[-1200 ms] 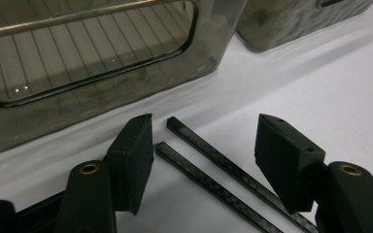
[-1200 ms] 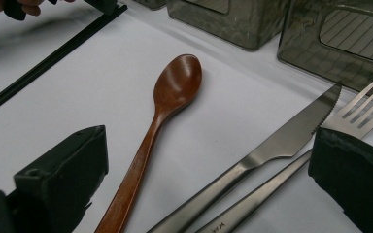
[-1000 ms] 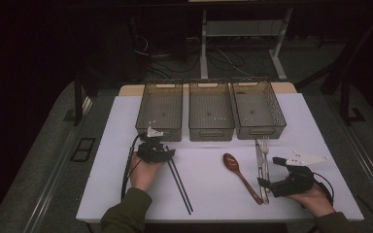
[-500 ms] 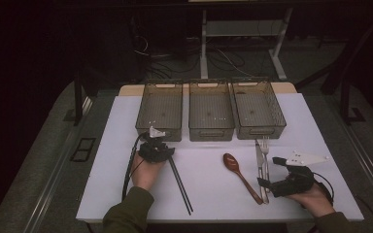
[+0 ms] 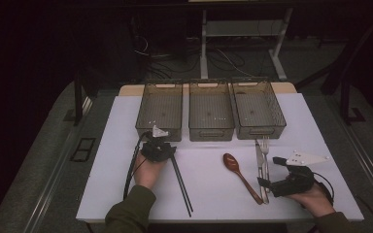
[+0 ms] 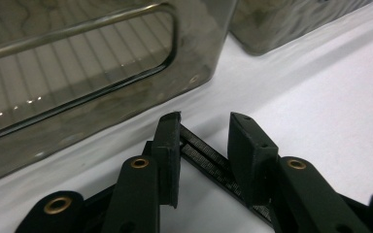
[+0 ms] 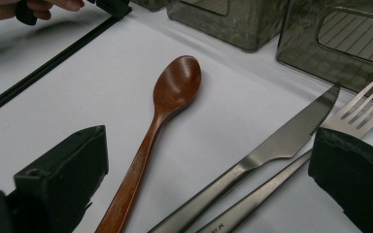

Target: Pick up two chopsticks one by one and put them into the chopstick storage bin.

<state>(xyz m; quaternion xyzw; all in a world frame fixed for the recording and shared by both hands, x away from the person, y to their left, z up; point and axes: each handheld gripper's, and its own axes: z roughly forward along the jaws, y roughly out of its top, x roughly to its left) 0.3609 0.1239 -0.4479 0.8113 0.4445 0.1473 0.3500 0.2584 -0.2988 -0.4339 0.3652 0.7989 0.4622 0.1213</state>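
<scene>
Our left tool (image 6: 204, 145) has just been closing around the thin, stiff, light chopsticks (image 5: 180, 182) at their far ends, pads not yet pressing, while our right tool (image 7: 209, 179) stands open.

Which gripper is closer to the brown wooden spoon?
The right gripper. Its jaws stand open at the spoon's handle end, beside the knife and fork. The left gripper sits farther off, with its jaws around the black chopsticks.
</scene>
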